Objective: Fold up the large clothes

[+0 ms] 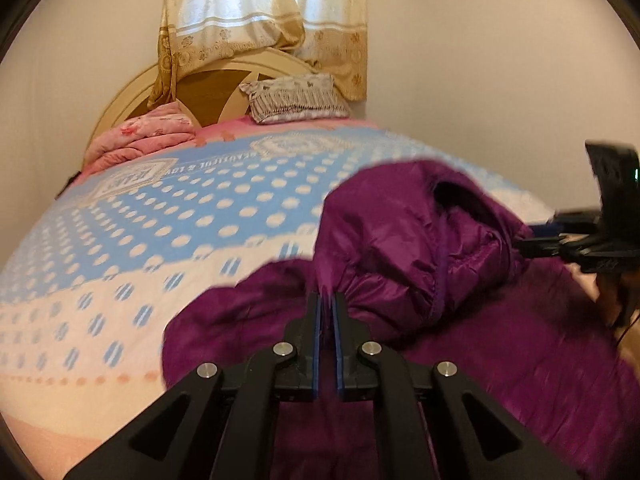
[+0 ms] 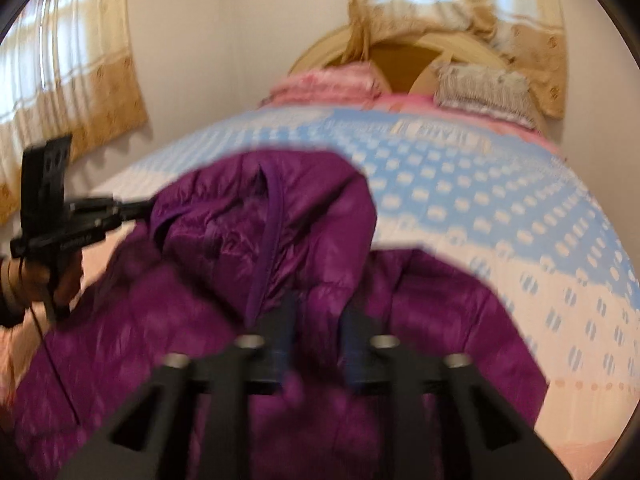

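So the purple puffer jacket (image 1: 420,240) is heaped at the lower right of the left wrist view, on the blue dotted bedspread (image 1: 160,208). The left hand-held gripper (image 1: 328,300) is pinched tight on a jacket edge dead ahead. In the right wrist view the right hand-held gripper (image 2: 316,316) has its jaws apart, fabric between them but not clamped, as far as the blur lets me tell. The jacket's long axis runs side to side between the two, so the left one's the only real hold.

Home bedroom — bed (image 1: 160,216), curtains (image 1: 264,20)
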Action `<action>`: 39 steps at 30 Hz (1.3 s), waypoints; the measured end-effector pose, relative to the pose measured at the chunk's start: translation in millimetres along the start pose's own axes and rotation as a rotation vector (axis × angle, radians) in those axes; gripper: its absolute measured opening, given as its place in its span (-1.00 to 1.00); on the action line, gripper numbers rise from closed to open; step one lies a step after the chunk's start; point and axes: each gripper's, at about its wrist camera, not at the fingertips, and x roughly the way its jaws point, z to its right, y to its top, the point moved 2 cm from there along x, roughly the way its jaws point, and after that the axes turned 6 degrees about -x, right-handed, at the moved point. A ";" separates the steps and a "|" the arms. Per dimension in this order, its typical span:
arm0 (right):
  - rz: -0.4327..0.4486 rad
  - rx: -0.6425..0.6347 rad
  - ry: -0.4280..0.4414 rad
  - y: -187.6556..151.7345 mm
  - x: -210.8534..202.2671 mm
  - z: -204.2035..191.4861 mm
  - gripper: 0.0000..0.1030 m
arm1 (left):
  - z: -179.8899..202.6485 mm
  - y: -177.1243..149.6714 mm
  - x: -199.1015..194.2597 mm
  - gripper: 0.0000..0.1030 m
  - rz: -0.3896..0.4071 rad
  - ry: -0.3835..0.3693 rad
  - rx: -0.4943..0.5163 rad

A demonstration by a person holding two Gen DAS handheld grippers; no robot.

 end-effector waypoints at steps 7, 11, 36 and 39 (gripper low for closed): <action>0.085 0.187 0.106 -2.4 -35.7 25.1 -0.04 | -31.3 5.7 -22.4 0.01 0.047 0.062 -0.125; 0.117 0.417 0.108 26.2 -25.3 58.6 0.07 | -60.0 31.8 -8.7 0.77 0.095 0.122 -0.302; -0.184 0.661 0.249 59.7 119.0 102.8 -0.20 | -48.6 74.2 174.4 -0.09 -0.354 -0.079 -0.470; -0.173 0.594 0.192 62.1 111.4 94.1 -0.44 | -36.8 71.9 167.7 -0.57 -0.356 -0.108 -0.428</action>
